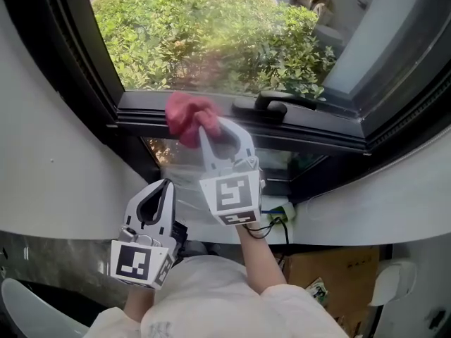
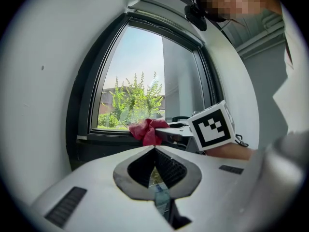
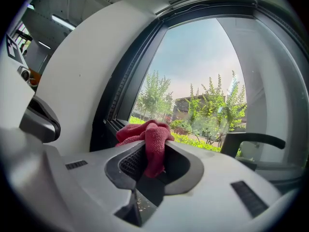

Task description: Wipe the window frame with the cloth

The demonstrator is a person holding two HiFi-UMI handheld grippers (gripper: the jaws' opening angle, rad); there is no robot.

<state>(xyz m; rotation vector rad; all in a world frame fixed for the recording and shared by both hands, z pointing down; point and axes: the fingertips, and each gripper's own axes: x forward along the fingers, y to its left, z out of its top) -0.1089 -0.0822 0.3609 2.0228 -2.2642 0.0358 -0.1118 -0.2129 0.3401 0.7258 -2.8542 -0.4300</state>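
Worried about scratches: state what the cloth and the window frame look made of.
The cloth: red matte fabric, likely knitted or woven; fine mesh texture shows. The window frame: dark, smooth, faintly glossy; probably painted metal or plastic, unclear which.

The head view looks steeply down from above and behind onto the bottom edge of the frame. The left gripper view sits lower and farther back and faces the frame's lower left corner, past the right gripper. The right gripper view is close to that edge and faces out through the glass. All three share the cloth and the handle.
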